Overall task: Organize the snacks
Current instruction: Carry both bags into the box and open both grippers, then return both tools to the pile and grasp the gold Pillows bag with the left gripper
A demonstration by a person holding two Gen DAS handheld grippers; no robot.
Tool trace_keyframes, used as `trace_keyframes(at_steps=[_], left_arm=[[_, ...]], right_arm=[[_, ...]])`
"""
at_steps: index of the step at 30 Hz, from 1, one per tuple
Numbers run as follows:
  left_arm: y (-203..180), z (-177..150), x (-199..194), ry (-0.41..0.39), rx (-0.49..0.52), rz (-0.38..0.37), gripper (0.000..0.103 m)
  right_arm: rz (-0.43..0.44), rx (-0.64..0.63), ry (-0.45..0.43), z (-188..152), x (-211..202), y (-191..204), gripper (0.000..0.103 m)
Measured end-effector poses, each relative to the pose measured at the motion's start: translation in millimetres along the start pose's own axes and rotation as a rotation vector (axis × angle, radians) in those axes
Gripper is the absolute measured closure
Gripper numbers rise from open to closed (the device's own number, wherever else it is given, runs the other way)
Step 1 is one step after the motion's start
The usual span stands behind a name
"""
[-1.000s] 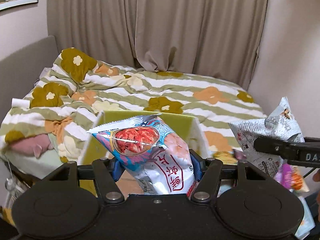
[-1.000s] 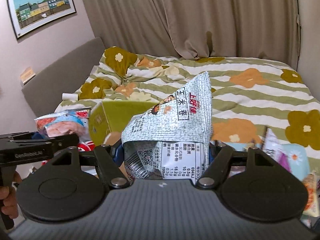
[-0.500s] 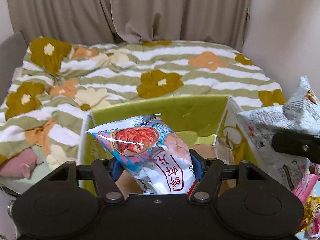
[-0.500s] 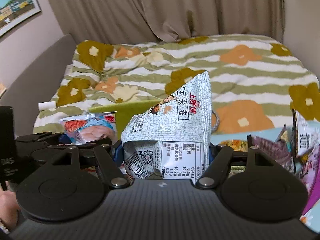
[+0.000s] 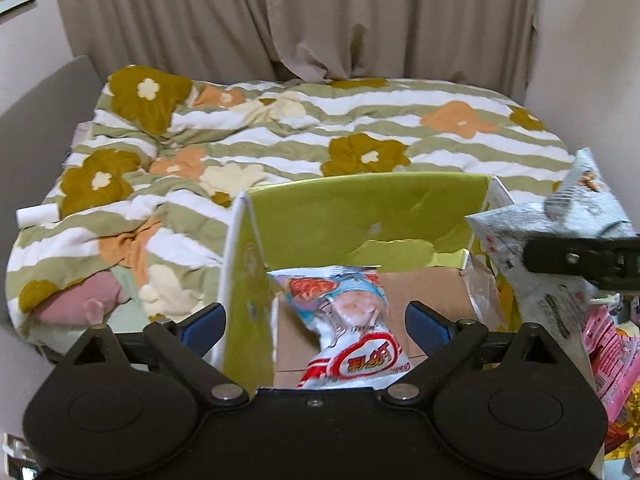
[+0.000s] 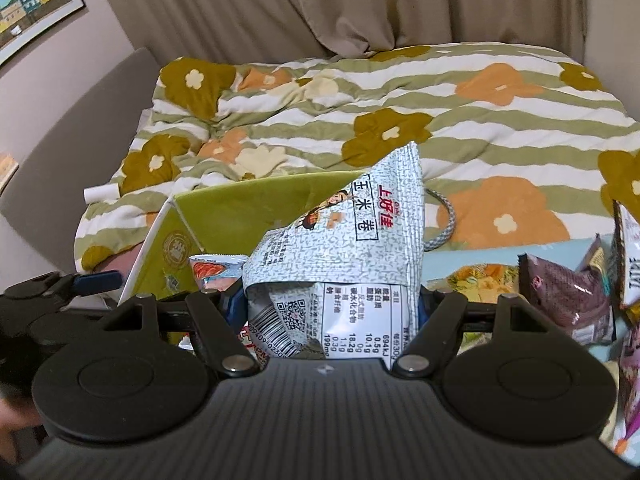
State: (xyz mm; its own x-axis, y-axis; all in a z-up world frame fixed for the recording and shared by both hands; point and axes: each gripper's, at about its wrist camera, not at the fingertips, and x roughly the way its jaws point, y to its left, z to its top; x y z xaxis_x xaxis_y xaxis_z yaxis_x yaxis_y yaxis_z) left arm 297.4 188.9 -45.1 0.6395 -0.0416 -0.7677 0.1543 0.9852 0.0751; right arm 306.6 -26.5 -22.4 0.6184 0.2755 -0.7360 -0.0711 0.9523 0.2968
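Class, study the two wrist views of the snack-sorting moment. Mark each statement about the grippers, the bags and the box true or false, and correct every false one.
1. The left gripper is open. True.
2. The shrimp snack bag lies inside the green box. True.
3. The right gripper is empty. False: it is shut on the grey corn-roll bag.
4. The green box is closed. False: its flaps stand open.
5. More snack packets lie to the right of the box. True.
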Motion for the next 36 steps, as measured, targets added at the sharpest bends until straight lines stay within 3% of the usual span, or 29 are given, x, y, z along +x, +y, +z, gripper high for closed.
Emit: trace_keyframes(at_steps=[11, 14, 16, 19, 29, 36], left_arm=[[17.7, -15.6, -11.4, -0.015, -0.098, 0.048, 0.005], [23.0, -19.1, -10.6, -0.005, -0.127, 0.039, 0.005], [25.4, -22.2, -11.3, 0.000, -0.144, 0.035, 0.005], [27.5, -26.1, -13.3, 0.005, -0.161, 0.028, 0.005], [29.3, -25.5, -24.6, -0.027, -0.147, 0.024, 0.005], [22.3, -18.6, -37.4, -0.072, -0.082, 0.011, 0.005]], right_arm=[[0.067, -0.089, 0.089, 17.5, 51.2, 32.9, 0.014], [0.061, -0.101, 0.100, 19.8, 66.2, 39.4, 0.010], [0.045, -0.115, 0.095, 19.2, 74.8, 42.4, 0.000], [0.028, -0.130, 0.105, 14.7, 83.5, 43.3, 0.000], [0.017, -0.070, 0.041, 1.0, 60.1, 32.4, 0.000], [-0.005, -0.078, -0.088, -0.5, 13.2, 36.8, 0.000]])
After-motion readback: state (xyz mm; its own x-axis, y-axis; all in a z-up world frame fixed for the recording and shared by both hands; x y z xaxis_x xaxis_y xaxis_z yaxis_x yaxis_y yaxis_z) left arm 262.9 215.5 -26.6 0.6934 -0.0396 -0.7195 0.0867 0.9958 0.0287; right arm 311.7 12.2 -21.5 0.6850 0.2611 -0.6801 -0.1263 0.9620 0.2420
